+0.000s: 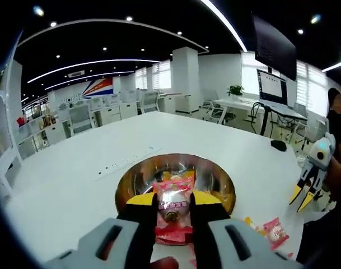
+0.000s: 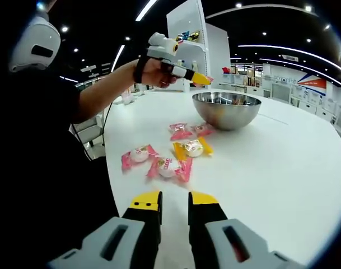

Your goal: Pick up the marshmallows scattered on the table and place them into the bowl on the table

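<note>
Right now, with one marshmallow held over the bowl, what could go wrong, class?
1. The left tongs grip the pink marshmallow near the bowl rim; released early, it may drop outside.
2. The remaining marshmallows lie close to the table edge; a nudge from the right tongs could push one off.

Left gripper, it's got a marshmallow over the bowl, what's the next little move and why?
Probably open the left gripper: it is shut on a pink-wrapped marshmallow held above the metal bowl, so letting go should drop it in. In the right gripper view it hangs over the bowl's rim, so nudge inward first if unsure.
</note>
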A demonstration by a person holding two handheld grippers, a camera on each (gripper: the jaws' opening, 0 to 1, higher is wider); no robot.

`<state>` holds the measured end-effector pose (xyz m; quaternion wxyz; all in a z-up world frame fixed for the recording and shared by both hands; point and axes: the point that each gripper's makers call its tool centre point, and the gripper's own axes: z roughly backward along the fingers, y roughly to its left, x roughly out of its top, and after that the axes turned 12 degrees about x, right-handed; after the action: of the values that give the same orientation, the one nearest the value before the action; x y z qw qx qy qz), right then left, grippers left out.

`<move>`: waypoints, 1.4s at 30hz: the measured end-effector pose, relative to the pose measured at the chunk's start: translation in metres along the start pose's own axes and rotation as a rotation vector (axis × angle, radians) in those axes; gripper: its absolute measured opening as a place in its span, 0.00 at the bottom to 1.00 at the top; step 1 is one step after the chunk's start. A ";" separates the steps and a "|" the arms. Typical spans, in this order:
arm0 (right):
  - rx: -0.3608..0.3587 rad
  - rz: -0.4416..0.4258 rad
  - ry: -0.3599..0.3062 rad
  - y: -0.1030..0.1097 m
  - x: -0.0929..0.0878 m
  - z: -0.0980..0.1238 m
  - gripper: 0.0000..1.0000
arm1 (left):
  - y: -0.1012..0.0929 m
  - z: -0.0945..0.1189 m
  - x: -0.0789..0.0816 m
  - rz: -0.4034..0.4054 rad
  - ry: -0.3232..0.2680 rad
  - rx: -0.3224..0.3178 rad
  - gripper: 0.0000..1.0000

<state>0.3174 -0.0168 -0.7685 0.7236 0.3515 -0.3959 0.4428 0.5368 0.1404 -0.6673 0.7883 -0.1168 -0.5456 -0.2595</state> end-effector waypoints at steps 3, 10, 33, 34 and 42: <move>-0.003 -0.001 -0.001 0.000 -0.001 0.002 0.19 | 0.001 -0.006 0.003 0.000 0.002 0.000 0.24; -0.004 -0.002 0.000 -0.002 -0.002 0.002 0.19 | -0.003 -0.021 0.007 -0.016 0.017 -0.007 0.24; 0.003 -0.002 0.001 -0.003 -0.002 -0.001 0.19 | -0.002 -0.020 0.015 0.013 0.006 0.004 0.59; 0.004 -0.001 0.002 -0.003 -0.002 -0.002 0.19 | -0.001 -0.019 0.015 0.012 0.004 0.007 0.58; 0.013 0.015 0.005 0.003 0.006 -0.008 0.19 | 0.009 0.003 0.011 -0.002 -0.011 0.022 0.56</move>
<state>0.3187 -0.0069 -0.7659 0.7188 0.3522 -0.3940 0.4516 0.5418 0.1463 -0.6555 0.7862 -0.1090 -0.5528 -0.2537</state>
